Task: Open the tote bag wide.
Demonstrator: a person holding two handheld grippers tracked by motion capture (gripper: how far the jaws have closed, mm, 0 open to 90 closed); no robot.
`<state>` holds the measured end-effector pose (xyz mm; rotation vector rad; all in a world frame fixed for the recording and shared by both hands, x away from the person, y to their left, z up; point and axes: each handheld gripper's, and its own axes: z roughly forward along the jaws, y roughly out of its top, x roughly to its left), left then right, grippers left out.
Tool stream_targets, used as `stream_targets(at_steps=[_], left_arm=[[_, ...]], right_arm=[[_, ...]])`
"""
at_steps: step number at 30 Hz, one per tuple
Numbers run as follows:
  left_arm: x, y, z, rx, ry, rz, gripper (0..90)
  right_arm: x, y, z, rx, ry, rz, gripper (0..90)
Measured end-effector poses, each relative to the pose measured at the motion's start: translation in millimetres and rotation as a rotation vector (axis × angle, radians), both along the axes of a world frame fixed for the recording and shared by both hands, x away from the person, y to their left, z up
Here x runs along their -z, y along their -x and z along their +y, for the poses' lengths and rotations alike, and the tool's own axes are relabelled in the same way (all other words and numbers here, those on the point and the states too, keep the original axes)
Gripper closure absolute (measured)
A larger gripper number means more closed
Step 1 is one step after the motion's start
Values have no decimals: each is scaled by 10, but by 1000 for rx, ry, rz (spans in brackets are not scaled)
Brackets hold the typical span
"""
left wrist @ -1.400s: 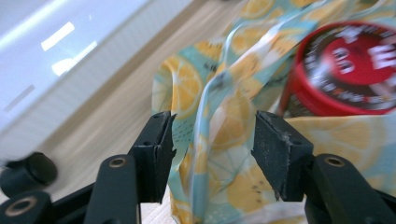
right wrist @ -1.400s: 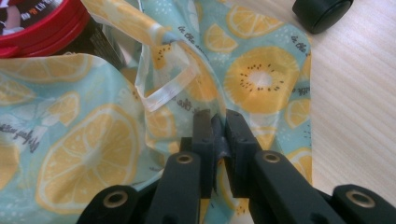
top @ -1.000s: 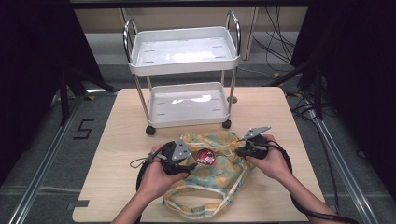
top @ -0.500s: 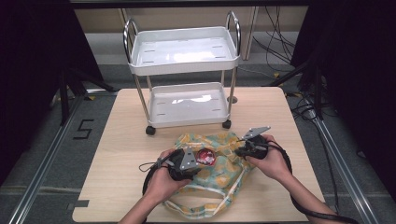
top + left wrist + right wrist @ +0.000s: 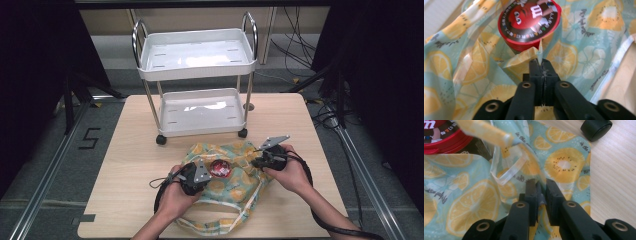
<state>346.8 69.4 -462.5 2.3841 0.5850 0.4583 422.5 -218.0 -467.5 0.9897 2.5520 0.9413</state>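
A fruit-print cloth bag [image 5: 235, 186] lies on the wooden table [image 5: 132, 150] in the high view, its mouth held apart. A red candy tub [image 5: 219, 168] sits inside the opening. My left gripper [image 5: 205, 173] is shut on the bag's left rim, just left of the tub. In the left gripper view, the gripper [image 5: 540, 63] pinches a fold of the bag [image 5: 579, 57] right below the tub [image 5: 529, 22]. My right gripper [image 5: 257, 162] holds the bag's right rim. In the right gripper view, that gripper [image 5: 541, 185] grips the bag [image 5: 474, 202] fabric, with the tub [image 5: 439, 135] at upper left.
A white two-tier cart [image 5: 197, 73] stands on the table's far half, and one of its black wheels [image 5: 596, 128] is close to the bag. The bag's handles [image 5: 220, 223] trail toward the table's near edge. Cables hang from both grippers.
My left gripper has moved right toward the tub, drawing the bag's rim with it. The right gripper has held still.
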Motion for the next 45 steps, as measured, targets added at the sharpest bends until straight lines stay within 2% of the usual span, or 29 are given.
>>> stream_targets(at_steps=[3,4,5,8,9,10,12,13,14,17,18,20,24,26,27,28,29,31,32,35,36,37,38,39,40,41,42,43,45], left_arm=[[12,33,6,8,-13,20,896],[17,38,15,10,-20,22,897],[27,49,29,18,-17,38,897],[63,78,89,25,-36,62,897],[82,93,111,26,-39,77,897],[91,97,133,34,-48,95,897],[113,112,164,28,-52,105,898],[126,120,184,26,-53,118,898],[135,122,194,21,-56,118,898],[152,119,230,39,-83,157,898],[164,115,240,36,-88,158,898],[184,114,258,28,-90,170,898],[177,99,282,35,-97,178,897],[145,110,277,39,-72,161,886],[112,117,270,35,-66,157,851],[97,130,260,25,-50,134,781],[56,143,250,31,-36,119,710],[-65,160,237,61,-26,98,625],[-138,184,228,60,1,71,598],[-326,213,211,46,98,20,538],[-380,204,212,35,110,-10,530],[-417,181,216,28,98,-54,514],[-416,170,207,9,100,-74,496],[-401,120,216,-6,61,-97,499],[-375,76,229,-31,42,-108,502],[-354,38,243,-41,29,-114,508],[-332,-1,260,-56,23,-113,517],[-308,-43,276,-72,34,-113,526],[-298,-96,299,-86,50,-113,572]], right_arm=[[1,7,5,5,-2,6,841],[4,24,14,10,-4,24,853],[24,27,27,19,-19,13,866],[-10,29,16,14,10,55,900],[-14,31,19,15,6,64,900],[4,33,37,26,-8,61,900],[0,21,30,17,12,68,900],[7,17,30,12,14,63,900],[43,18,48,24,-3,37,900],[17,8,30,0,26,59,900],[18,27,43,15,17,78,900],[22,7,25,-7,30,55,900],[17,18,34,-5,28,60,900],[15,26,51,10,13,55,896],[14,40,59,10,8,58,895],[5,21,44,-2,15,36,895],[1,23,45,-3,12,38,894],[-39,43,50,13,3,70,894],[-4,43,68,25,-15,38,894],[-30,38,62,12,-5,43,889],[-59,44,62,11,0,58,884],[-67,46,65,7,-3,54,875],[-49,47,82,12,-24,23,865],[-71,52,81,7,-16,34,860],[-96,61,85,2,-16,38,849],[-81,70,104,12,-40,13,831],[-98,73,101,13,-40,13,811],[-115,71,89,-7,-27,4,787],[-141,84,95,-29,-37,-3,698]])
